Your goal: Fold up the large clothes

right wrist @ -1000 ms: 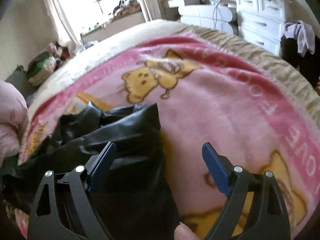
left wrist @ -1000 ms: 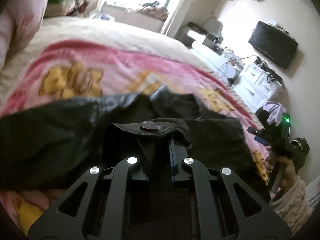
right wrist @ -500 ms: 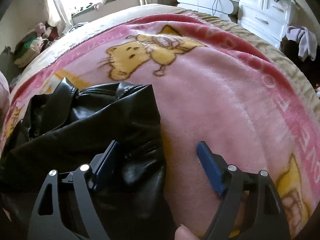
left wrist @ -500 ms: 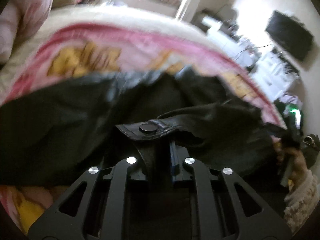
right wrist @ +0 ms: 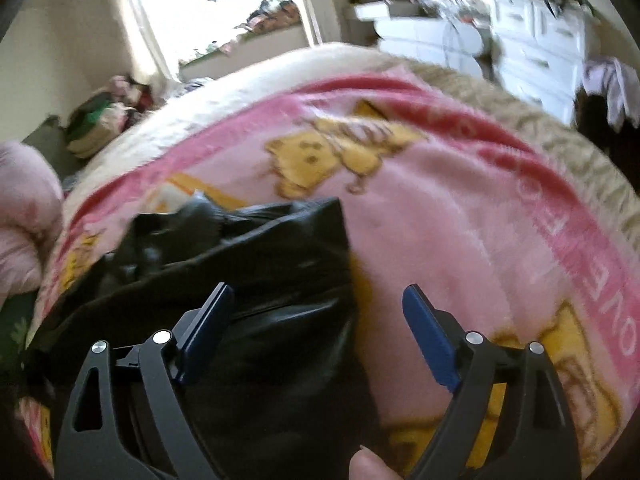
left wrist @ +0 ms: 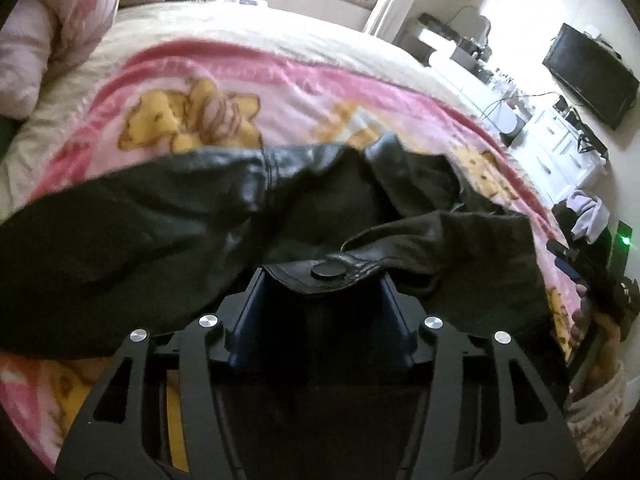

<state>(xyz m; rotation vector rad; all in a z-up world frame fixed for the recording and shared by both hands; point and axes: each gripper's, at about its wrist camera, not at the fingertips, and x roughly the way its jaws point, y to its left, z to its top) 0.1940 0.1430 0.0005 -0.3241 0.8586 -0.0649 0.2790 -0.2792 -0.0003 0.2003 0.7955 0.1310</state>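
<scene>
Left tongs (left wrist: pixel 324 280) opening since earlier, jacket tab (left wrist: pixel 320 276) between (unseen right view).

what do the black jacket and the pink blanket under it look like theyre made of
Black jacket: seemingly leather or faux leather, going by its smooth semi-gloss sheen, stiff creases and stitched snap tab; which of the two is unclear.
Pink blanket: probably plush fleece, going by its fuzzy matte nap and printed yellow bears.

a bed (left wrist: pixel 248 36) under a pink cartoon-bear blanket (right wrist: pixel 472 216) fills the room. beyond the bed a bright window (right wrist: pixel 224 12) pours in daylight — clutter lines its sill. right of the bed stand white drawers (right wrist: pixel 536 52), with a dark wall-mounted tv (left wrist: pixel 590 74) above. cream walls; pink pillows (left wrist: pixel 60 28) lie left of the bed.
</scene>
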